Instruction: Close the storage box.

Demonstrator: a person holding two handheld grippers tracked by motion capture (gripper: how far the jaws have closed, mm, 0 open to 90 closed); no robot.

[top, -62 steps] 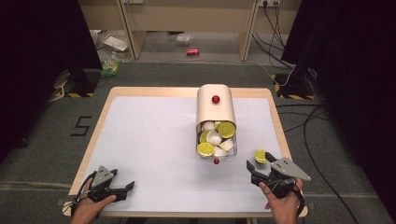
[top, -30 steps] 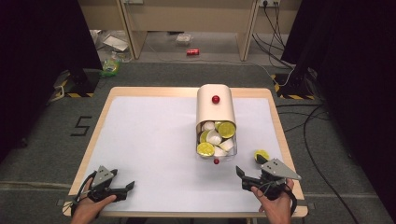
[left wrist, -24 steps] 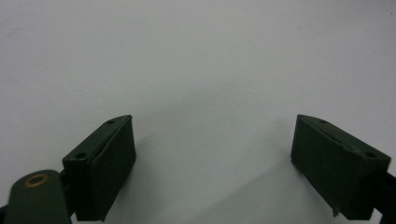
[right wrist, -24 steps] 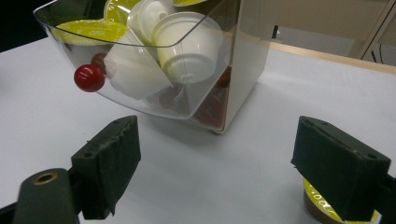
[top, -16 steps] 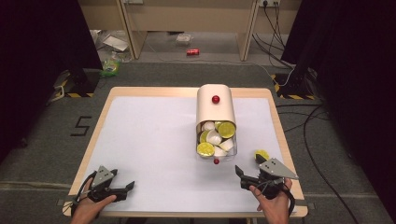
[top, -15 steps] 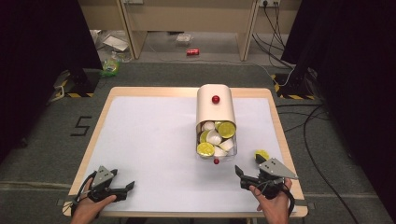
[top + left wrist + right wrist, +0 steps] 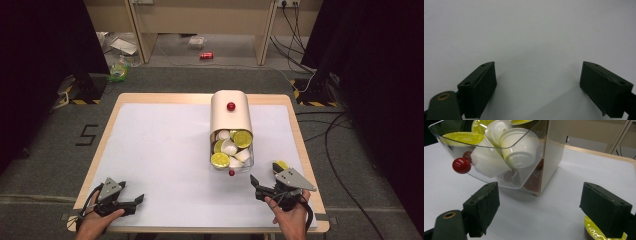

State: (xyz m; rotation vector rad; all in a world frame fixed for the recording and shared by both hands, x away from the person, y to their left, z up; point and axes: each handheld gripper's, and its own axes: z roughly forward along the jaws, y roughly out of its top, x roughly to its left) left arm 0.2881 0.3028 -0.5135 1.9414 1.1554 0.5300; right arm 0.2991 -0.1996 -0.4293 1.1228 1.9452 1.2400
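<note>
A cream box with a red knob point(image 7: 230, 113) stands at the table's middle right. Its clear drawer point(image 7: 231, 156) point(image 7: 499, 157) is pulled out toward me and holds several white and yellow-lidded capsules point(image 7: 516, 145), with a red knob point(image 7: 461, 165) on its front. One yellow-lidded capsule point(image 7: 281, 165) point(image 7: 596, 232) lies on the table by my right gripper point(image 7: 256, 186) point(image 7: 539, 211), which is open and empty just short of the drawer. My left gripper point(image 7: 136, 202) point(image 7: 537, 86) is open over bare table near the front left edge.
The white table top point(image 7: 160, 145) has a wooden rim. Cables point(image 7: 345, 130) trail on the floor to the right, and a red can point(image 7: 206, 55) and litter lie on the floor beyond the table.
My right gripper let go of the yellow-lidded capsule, which now lies on the table at its right, and swung left toward the drawer. The left gripper has not moved.
</note>
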